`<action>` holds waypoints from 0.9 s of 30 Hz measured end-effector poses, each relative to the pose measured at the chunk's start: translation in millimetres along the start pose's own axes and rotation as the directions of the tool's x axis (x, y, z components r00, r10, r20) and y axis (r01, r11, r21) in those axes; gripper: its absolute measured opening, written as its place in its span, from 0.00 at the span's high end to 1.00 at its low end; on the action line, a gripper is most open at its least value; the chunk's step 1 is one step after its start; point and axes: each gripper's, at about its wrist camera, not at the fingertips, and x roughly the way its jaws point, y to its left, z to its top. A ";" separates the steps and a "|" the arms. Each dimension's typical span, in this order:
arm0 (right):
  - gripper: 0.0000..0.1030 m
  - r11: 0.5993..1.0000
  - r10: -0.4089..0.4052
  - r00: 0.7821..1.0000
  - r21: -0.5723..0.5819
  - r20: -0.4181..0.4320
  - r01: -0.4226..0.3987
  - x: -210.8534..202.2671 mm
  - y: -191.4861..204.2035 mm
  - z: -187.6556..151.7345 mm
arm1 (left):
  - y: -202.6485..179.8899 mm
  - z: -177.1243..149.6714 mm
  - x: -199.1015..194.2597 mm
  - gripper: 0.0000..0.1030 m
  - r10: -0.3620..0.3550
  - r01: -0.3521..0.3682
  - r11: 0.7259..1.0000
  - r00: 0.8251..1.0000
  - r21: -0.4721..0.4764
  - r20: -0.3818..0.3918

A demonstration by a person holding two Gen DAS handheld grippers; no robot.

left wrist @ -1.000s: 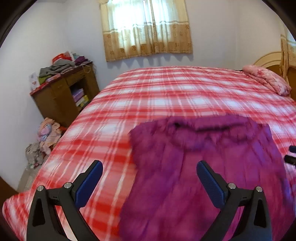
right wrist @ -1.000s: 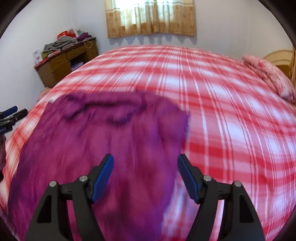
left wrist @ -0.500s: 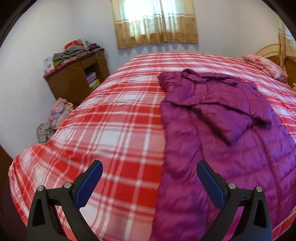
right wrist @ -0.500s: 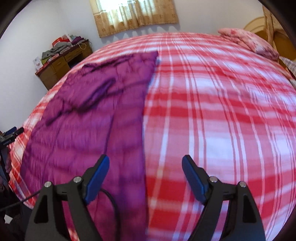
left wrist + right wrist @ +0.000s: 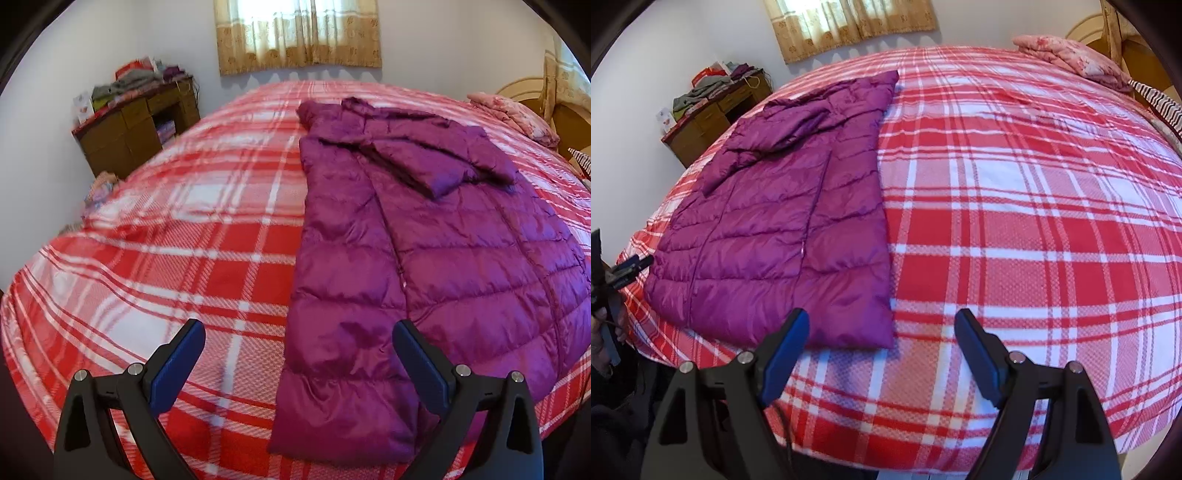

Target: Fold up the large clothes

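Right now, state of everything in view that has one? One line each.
purple puffer coat: flat on the bed, closed front up, one sleeve folded across the chest, not gripped.
plaid bedspread: spread over the bed.
left tool: open, holds nothing, above the coat hem.
right tool: open, holds nothing, by the hem corner.
curtains: drawn shut.
pink quilt: folded by the headboard.
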 end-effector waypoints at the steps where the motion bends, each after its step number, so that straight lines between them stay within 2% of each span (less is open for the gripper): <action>1: 0.20 1.000 -0.003 1.000 0.014 0.011 0.003 2.1 -1.0 2.4 | 1.4 -1.1 3.5 0.01 -0.012 0.012 1.000 1.000 -0.010 -0.011; 5: 0.20 0.994 0.057 0.998 0.089 0.013 -0.058 21.2 -0.4 8.3 | -4.1 -6.4 9.7 0.01 -0.060 0.060 0.998 0.998 -0.012 -0.034; 7: 0.23 0.998 0.021 0.999 0.063 0.030 -0.023 26.6 9.9 8.1 | -7.0 -8.6 9.8 0.02 -0.070 0.070 0.998 0.997 0.001 -0.027; 8: 0.25 0.998 0.019 0.999 0.052 0.032 -0.020 27.5 14.0 7.4 | -7.7 -9.2 10.0 0.06 -0.078 0.078 0.997 0.997 0.002 -0.023; 9: 0.33 0.999 0.023 0.999 0.046 0.031 -0.024 28.2 17.2 6.5 | -8.0 -9.9 10.5 0.22 -0.107 0.107 0.994 0.994 0.002 -0.022; 10: 0.43 0.999 0.032 0.999 0.036 0.030 -0.033 28.7 21.3 5.5 | -7.9 -10.7 10.7 0.29 -0.146 0.146 0.989 0.989 -0.005 -0.027; 11: 0.49 0.999 0.040 0.999 0.028 0.027 -0.041 28.4 23.3 4.6 | -8.2 -11.1 8.2 0.40 -0.155 0.155 0.988 0.988 -0.007 -0.018; 12: 0.68 0.998 0.054 0.998 0.022 0.022 -0.054 28.7 25.5 4.2 | -10.2 -11.1 5.4 0.61 -0.163 0.163 0.987 0.987 0.005 -0.007; 13: 0.80 0.997 0.072 0.997 0.024 0.013 -0.072 28.9 26.3 3.8 | -12.9 -10.9 3.1 0.69 -0.176 0.176 0.984 0.984 0.025 -0.005; 15: 0.87 0.992 0.115 0.993 0.049 0.016 -0.116 27.9 25.9 3.0 | -16.6 -10.6 -4.2 0.90 -0.189 0.189 0.981 0.982 0.044 0.009; 19: 0.91 0.990 0.139 0.987 0.027 0.085 -0.142 4.1 35.8 4.4 | -18.0 -3.9 -42.0 0.94 -0.209 0.199 0.975 0.971 0.094 0.113; 22: 0.92 0.986 0.165 0.974 0.014 0.155 -0.169 -26.4 40.5 9.9 | -9.6 7.4 -83.2 0.96 -0.249 0.234 0.968 0.946 0.094 0.206; 27: 0.92 0.975 0.214 0.930 -0.014 0.299 -0.220 -98.4 47.6 17.1 | 12.9 20.2 -151.1 0.96 -0.305 0.294 0.952 0.895 0.084 0.325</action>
